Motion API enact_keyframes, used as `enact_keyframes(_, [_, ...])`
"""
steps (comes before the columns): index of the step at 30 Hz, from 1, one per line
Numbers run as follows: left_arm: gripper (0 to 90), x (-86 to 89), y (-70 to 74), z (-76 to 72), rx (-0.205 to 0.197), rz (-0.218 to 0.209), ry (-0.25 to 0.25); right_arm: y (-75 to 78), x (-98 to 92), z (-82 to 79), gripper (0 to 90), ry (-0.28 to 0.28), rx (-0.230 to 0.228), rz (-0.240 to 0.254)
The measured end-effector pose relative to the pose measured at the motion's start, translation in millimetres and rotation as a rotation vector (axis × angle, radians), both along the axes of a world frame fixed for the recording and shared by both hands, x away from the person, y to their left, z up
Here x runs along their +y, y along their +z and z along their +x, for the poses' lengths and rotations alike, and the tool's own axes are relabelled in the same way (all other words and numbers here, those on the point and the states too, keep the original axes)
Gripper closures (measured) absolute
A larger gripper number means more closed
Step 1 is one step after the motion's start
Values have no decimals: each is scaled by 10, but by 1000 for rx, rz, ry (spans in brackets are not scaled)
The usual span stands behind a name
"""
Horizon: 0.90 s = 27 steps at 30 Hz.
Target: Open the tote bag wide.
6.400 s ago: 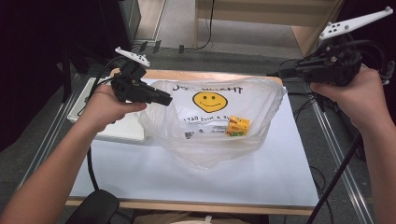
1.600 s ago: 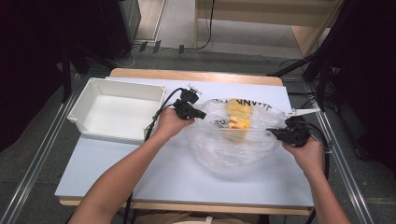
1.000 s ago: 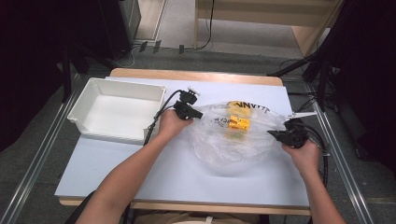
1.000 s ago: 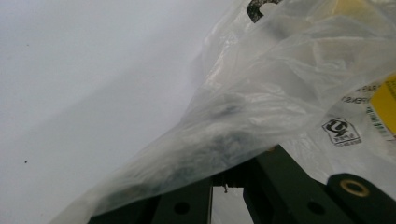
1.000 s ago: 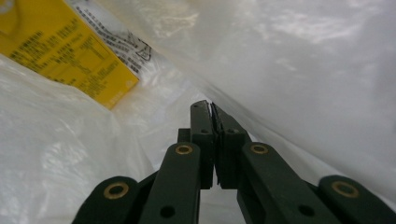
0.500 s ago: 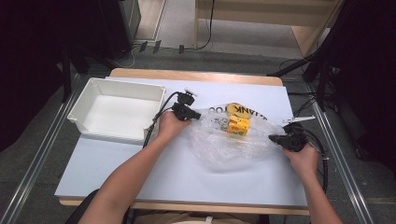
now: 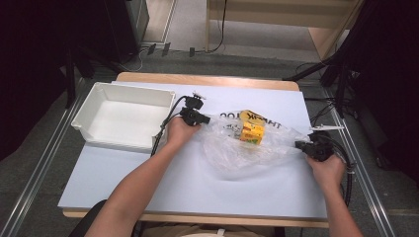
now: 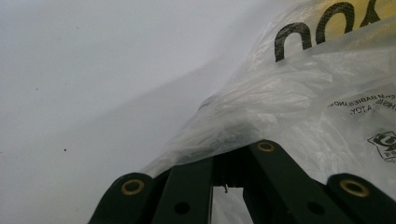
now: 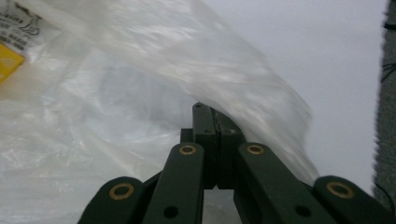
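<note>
A clear plastic bag (image 7: 247, 145) with black and yellow print lies on the pale table sheet (image 7: 197, 192), stretched between both hands. Inside it sits a yellow box (image 7: 252, 132). My left gripper (image 7: 203, 118) is shut on the bag's left edge; in the left gripper view the bag (image 8: 299, 107) drapes over the closed jaws and hides their tips. My right gripper (image 7: 299, 144) is shut on the bag's right edge; in the right gripper view my gripper (image 9: 215, 122) has its jaws pressed together on the film of the bag (image 9: 140, 93). A corner of the box (image 9: 8, 63) shows at the left.
An empty white bin (image 7: 123, 116) stands at the table's left, close behind the left hand. Cables (image 7: 346, 168) trail off the right gripper beside the metal rail. The table's wooden edge (image 7: 207, 80) runs along the back.
The bag has been lowered from above the table and now lies flatter on it. Over the last second the right gripper drew it toward the near right; the left gripper barely moved.
</note>
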<state>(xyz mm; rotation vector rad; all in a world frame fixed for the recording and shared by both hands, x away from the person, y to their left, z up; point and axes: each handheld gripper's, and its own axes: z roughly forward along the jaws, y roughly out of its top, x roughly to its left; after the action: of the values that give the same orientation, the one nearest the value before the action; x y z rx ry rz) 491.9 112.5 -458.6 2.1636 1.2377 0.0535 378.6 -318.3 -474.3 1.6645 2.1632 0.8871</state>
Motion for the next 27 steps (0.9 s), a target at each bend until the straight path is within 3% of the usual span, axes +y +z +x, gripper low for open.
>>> enact_keyframes(4, [900, 1, 8, 10, -3, 13, 16, -11, -124, -22, 900, -38, 0, 15])
enact_keyframes(8, [900, -14, 12, 15, -14, 26, 27, -8, -137, -27, 900, -51, -6, -8])
enact_keyframes(12, [900, -12, 13, 33, -13, 29, 40, 3, -128, -21, 900, -70, -13, -63])
enact_keyframes(23, [900, 3, 5, 50, -9, 15, 43, 0, -157, -2, 900, -89, -14, -76])
enact_keyframes(27, [900, -14, 2, 20, -37, 32, 33, 5, -163, 8, 900, -105, -18, -99])
